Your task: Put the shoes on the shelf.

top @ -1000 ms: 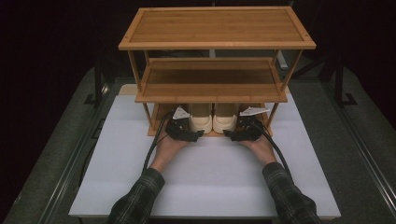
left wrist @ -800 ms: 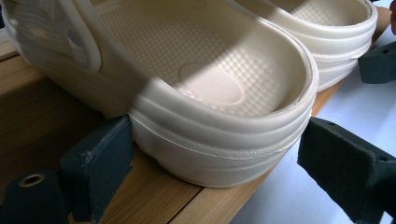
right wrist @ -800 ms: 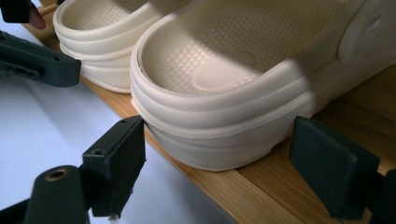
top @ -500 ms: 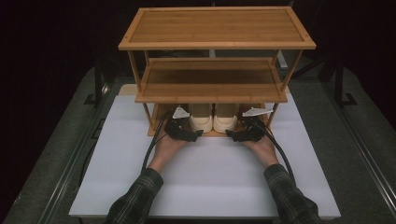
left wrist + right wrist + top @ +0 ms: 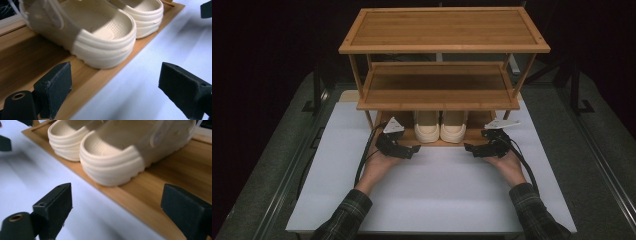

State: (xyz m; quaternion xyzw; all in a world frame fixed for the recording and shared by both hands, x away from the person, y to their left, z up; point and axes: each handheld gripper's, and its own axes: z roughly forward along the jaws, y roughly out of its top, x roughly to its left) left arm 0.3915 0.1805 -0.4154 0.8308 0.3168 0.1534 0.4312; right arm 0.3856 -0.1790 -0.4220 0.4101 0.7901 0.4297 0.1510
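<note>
Apparently near done: pair of cream foam clogs (image 5: 441, 126) sits side by side on bottom tier of three-tier bamboo shoe rack (image 5: 443, 30) on white desk (image 5: 437, 195). Left tool (image 5: 411, 151) wide open, empty; right tool (image 5: 472, 149) jaws just been opening, nothing between. Left: clear hands away.

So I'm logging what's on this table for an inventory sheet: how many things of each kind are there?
Cream clogs: 2, left one and right one
Bamboo three-tier shoe rack: 1
White table mat: 1
Handheld grippers: 2, left gripper and right gripper, both open
Total: 6
</note>
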